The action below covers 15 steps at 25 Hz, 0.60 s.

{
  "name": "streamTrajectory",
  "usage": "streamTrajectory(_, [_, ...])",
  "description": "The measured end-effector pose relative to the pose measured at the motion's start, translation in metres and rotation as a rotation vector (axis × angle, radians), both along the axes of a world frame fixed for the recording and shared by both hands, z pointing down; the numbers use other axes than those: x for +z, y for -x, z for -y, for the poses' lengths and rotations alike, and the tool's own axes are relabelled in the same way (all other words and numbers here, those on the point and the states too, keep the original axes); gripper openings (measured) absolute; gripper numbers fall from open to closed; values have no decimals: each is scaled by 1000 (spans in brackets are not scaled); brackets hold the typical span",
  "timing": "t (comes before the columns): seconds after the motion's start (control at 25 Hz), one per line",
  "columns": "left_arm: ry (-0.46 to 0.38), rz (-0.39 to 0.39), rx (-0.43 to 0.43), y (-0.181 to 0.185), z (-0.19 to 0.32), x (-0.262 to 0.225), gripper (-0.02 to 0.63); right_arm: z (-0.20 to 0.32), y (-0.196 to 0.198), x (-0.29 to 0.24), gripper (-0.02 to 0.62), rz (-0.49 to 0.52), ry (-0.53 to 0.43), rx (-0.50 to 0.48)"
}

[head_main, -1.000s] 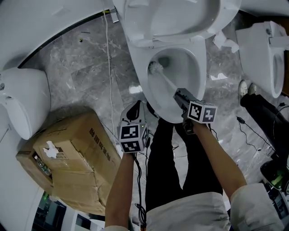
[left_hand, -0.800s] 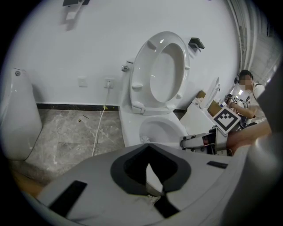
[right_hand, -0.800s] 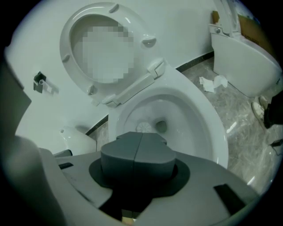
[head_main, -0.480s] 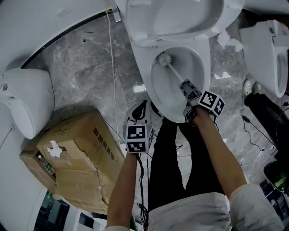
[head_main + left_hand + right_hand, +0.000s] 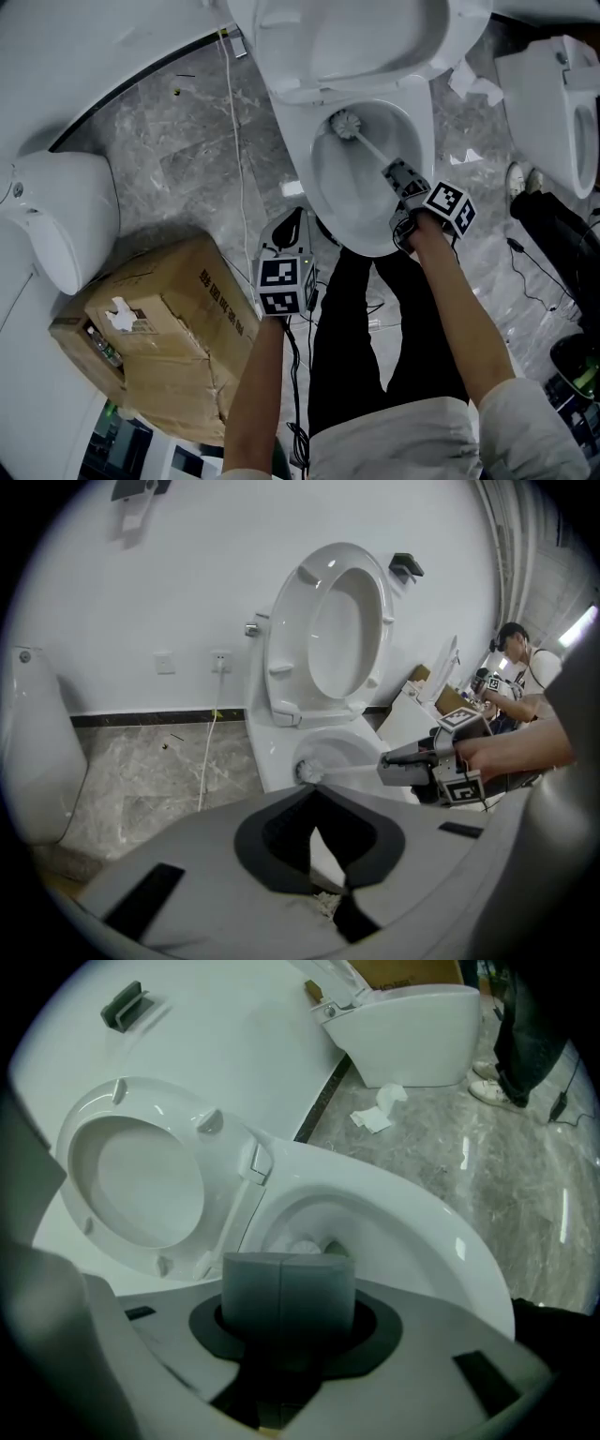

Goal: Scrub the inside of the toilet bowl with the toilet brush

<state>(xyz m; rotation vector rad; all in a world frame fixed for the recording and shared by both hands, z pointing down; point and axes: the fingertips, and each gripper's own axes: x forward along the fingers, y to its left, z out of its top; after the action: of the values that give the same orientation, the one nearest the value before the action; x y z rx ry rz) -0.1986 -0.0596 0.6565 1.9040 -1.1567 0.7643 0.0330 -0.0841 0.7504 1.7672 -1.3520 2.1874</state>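
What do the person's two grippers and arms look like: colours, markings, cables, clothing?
The left gripper and the right gripper are grey with dark pads. Each carries a white cube with black square markers. A dark cable hangs from the left one. A short white sleeve shows on the right arm.

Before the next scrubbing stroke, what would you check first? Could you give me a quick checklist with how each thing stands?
1. Right gripper clamped on the toilet brush handle: ok.
2. Brush head inside the toilet bowl, near its back wall: ok.
3. Bristles actually pressing on the porcelain: cannot tell.
4. Seat raised, out of the brush's way: ok.
5. Left gripper empty and outside the bowl: ok.
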Motion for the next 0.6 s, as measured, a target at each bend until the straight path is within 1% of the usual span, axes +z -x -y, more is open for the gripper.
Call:
streamTrajectory(0.2, [-25, 11, 26, -8, 10, -6, 25, 6, -12, -1, 176, -25, 0, 4])
streamTrajectory(0.4, [-26, 16, 15, -11, 2, -10, 25, -1, -22, -3, 176, -43, 8, 35])
streamTrajectory(0.6, [-9, 1, -8, -24, -15, -4, 25, -5, -49, -9, 178, -102, 4, 48])
